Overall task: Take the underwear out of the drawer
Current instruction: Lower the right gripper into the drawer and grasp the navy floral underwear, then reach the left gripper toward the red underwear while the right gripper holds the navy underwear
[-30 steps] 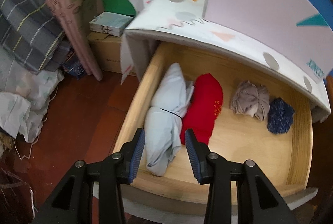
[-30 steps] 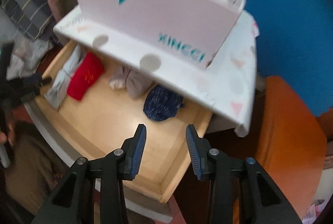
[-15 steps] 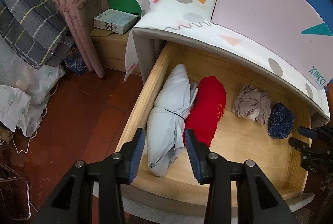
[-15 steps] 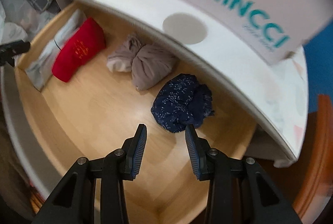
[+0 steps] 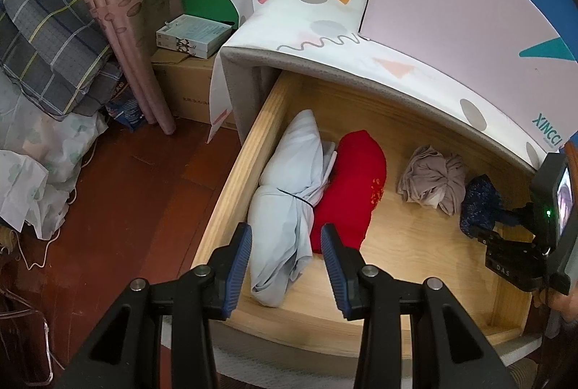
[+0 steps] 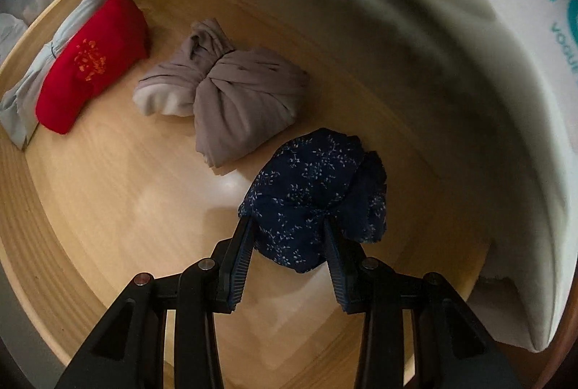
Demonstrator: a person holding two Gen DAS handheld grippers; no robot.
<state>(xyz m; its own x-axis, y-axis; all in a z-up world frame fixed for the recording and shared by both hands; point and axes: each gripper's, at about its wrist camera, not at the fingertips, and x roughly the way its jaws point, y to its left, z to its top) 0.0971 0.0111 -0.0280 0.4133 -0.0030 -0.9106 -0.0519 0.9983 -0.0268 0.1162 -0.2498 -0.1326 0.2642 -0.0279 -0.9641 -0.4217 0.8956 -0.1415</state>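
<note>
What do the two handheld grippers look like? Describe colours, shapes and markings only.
Both match. The left gripper and right gripper have black angular linkage arms with silver round pivot bolts and blue ribbed finger pads. No cables or sleeves show.

Curtain [image 5: 119, 24]: hanging down to the red-brown floor [image 5: 119, 194].
Plaid bedding [image 5: 47, 38]: lying heaped beside the curtain.
Small white box [image 5: 193, 35]: sitting on a cardboard carton [image 5: 188, 82].

You've got four bundles in a row in the open drawer [image 5: 231, 194]: long roll [image 5: 289, 201] far left, folded piece [image 5: 352, 194] touching it, knotted bundle [image 6: 231, 96] apart, underwear [image 6: 310, 194] rightmost, flanked by your right gripper's [image 6: 287, 241] fingers.
</note>
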